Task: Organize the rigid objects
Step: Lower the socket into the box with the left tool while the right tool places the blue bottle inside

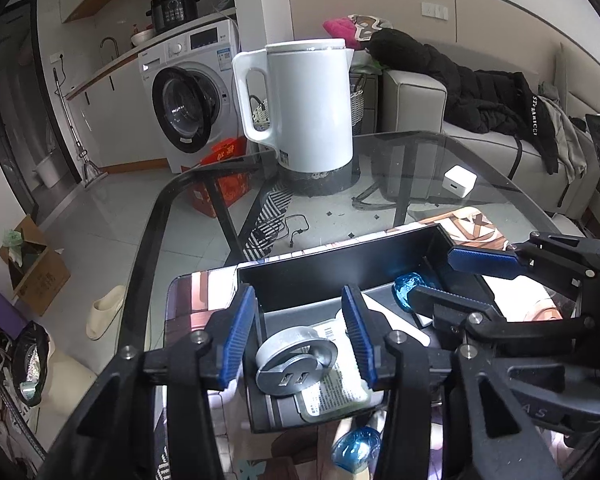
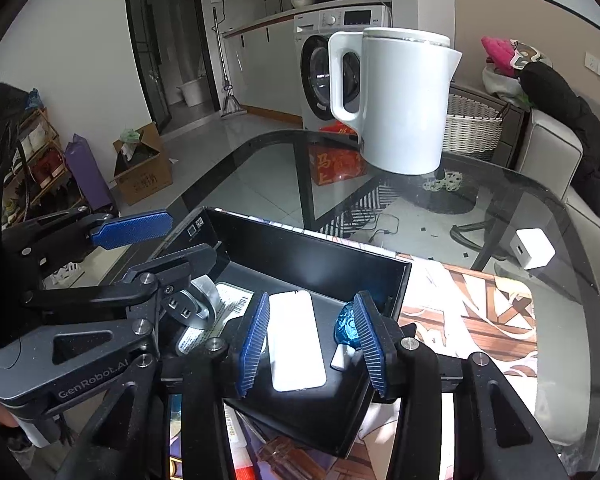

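A black open box [image 1: 320,280] [image 2: 312,248] sits on a patterned mat on the glass table. In it lie a silver metal disc [image 1: 296,360] [image 2: 198,300] on a white labelled packet [image 1: 340,388], a white flat bar [image 2: 296,340], and a blue foil ball [image 1: 408,290] [image 2: 346,326]. My left gripper [image 1: 300,340] is open over the box, its pads on either side of the disc. My right gripper [image 2: 312,340] is open with its fingers on either side of the white bar. A second blue foil ball [image 1: 356,448] lies outside the box on the mat.
A white electric kettle [image 1: 304,108] [image 2: 396,100] stands at the far side of the table. A small white charger cube [image 1: 460,182] [image 2: 534,248] lies to the right. A sofa with dark clothes [image 1: 480,92] is beyond; a washing machine [image 1: 192,100] is behind.
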